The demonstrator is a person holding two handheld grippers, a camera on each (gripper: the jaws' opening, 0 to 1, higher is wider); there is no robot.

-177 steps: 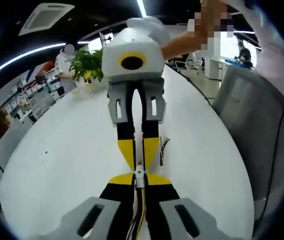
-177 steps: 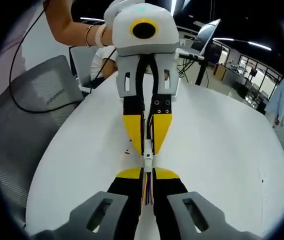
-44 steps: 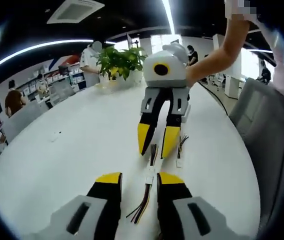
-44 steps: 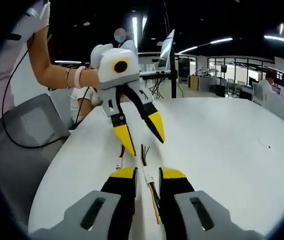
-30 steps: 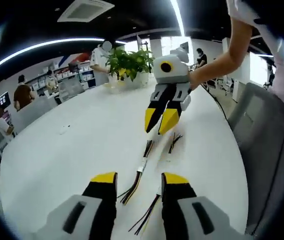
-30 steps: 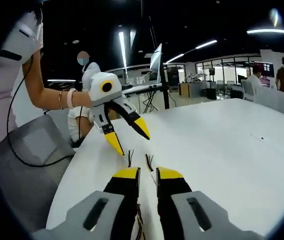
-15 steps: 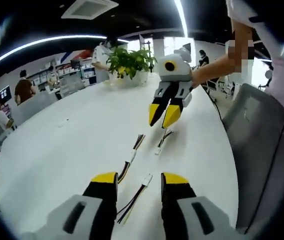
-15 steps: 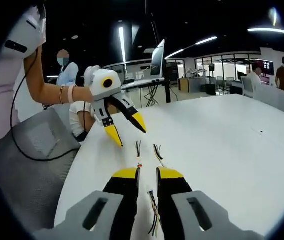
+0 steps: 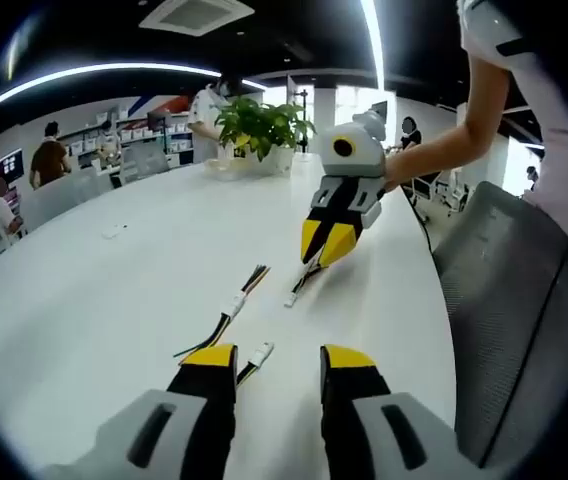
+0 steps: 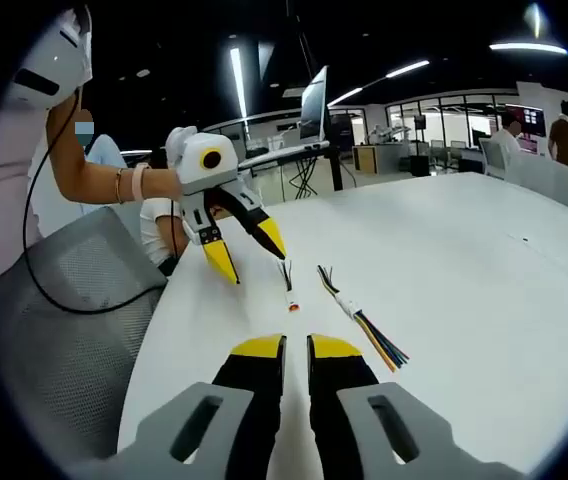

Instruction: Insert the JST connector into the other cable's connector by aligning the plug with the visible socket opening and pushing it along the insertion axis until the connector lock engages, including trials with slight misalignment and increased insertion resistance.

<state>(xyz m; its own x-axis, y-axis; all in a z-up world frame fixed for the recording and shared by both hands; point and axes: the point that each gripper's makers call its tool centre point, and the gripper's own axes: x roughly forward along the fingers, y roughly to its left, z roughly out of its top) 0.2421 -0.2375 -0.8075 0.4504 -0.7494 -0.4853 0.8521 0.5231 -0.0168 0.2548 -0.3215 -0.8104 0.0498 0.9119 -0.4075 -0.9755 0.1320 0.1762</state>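
JST connector (image 9: 261,353) lies loose on the white counter (image 9: 114,290) just ahead of the left tongs (image 9: 273,358), jaws spread, holding nothing. Mated cable pair (image 9: 232,305) lies beyond it; a third lead (image 9: 299,287) sits under the right tongs (image 10: 295,345), whose jaws are nearly together and empty. Risk, as judged: the plug is small and unrestrained, so a skewed pinch could spin it and hide the socket opening; forcing it tilted may jam the lock.
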